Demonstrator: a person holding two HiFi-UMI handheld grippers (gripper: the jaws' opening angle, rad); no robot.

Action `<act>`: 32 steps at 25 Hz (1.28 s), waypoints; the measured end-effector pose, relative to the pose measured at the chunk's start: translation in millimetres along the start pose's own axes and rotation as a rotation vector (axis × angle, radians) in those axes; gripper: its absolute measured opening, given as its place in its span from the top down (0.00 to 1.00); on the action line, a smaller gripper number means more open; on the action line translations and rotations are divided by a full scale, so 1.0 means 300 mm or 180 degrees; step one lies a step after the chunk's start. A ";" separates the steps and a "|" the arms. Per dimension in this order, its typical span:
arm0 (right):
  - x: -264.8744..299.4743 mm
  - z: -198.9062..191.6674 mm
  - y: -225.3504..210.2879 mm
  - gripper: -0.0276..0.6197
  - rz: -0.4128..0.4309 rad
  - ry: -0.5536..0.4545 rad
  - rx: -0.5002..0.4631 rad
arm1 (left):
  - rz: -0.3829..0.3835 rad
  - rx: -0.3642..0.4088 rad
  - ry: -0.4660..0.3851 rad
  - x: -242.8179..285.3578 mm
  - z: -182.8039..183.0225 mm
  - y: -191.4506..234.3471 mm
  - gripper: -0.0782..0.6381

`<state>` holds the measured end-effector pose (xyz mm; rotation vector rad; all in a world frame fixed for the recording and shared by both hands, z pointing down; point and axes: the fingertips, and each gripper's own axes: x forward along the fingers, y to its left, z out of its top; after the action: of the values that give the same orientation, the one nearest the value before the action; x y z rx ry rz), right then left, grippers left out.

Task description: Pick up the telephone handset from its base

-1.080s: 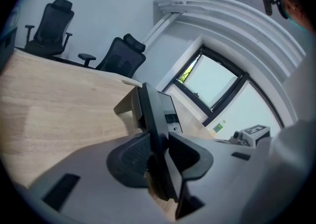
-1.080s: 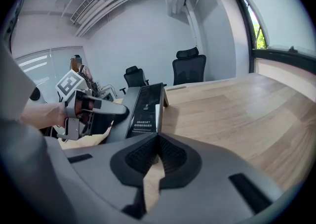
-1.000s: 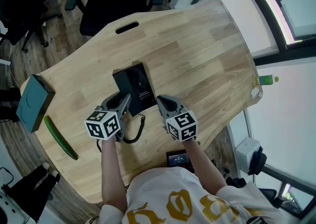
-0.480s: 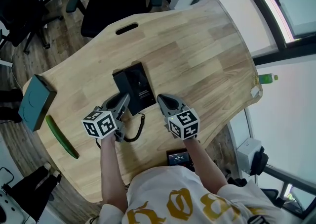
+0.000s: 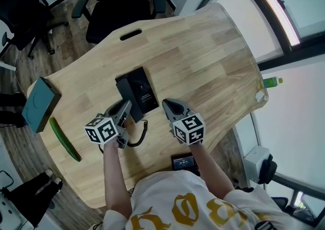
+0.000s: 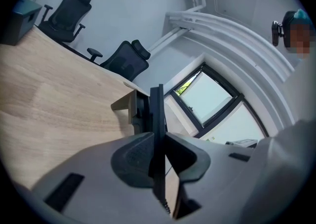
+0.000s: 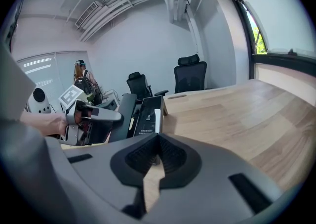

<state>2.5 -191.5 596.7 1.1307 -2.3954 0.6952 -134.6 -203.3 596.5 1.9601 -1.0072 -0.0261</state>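
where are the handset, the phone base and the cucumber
handset [image 6: 157, 107], left gripper view, its upper narrow edge
phone base [image 5: 144, 89], head view, middle of top face
cucumber [image 5: 64, 139], head view, mid-length

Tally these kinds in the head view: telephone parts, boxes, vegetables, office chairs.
telephone handset: 1
telephone base: 1
teal box: 1
green cucumber: 1
black office chairs: 2
Total: 6

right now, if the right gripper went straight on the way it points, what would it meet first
Probably the near edge of the phone base, just ahead of the right gripper; it may instead land on bare table beside it, depth is unclear.
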 end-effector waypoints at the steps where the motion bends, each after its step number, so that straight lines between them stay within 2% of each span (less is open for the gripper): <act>1: -0.004 0.003 -0.001 0.95 0.0003 -0.0012 -0.0002 | -0.0004 -0.0039 -0.0006 -0.006 -0.005 0.002 0.79; 4: -0.015 0.016 0.007 0.95 0.0026 -0.0054 -0.0020 | -0.0007 -0.0110 0.0003 -0.030 -0.022 -0.003 0.79; 8: -0.037 0.036 0.017 0.95 0.0062 -0.0113 -0.0043 | -0.0041 -0.0076 0.0023 -0.053 -0.036 -0.047 0.79; 20: -0.146 0.076 0.072 0.95 0.0122 -0.0245 -0.0289 | -0.0382 -0.0260 -0.0306 -0.145 -0.024 -0.227 0.79; 25: -0.199 0.117 0.087 0.95 0.0002 -0.0437 -0.0452 | -0.0474 -0.0198 -0.0337 -0.189 -0.038 -0.283 0.79; 28: -0.249 0.153 0.096 0.95 -0.0133 -0.0644 -0.0594 | -0.0547 -0.0252 -0.0373 -0.216 -0.058 -0.321 0.79; 32: -0.288 0.175 0.125 0.95 -0.0138 -0.0764 -0.0642 | -0.0622 -0.0277 -0.0403 -0.247 -0.070 -0.363 0.79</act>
<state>16.4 -150.5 498.1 1.2345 -2.5594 0.3087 -106.5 -111.6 503.7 1.9892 -0.8762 -0.3017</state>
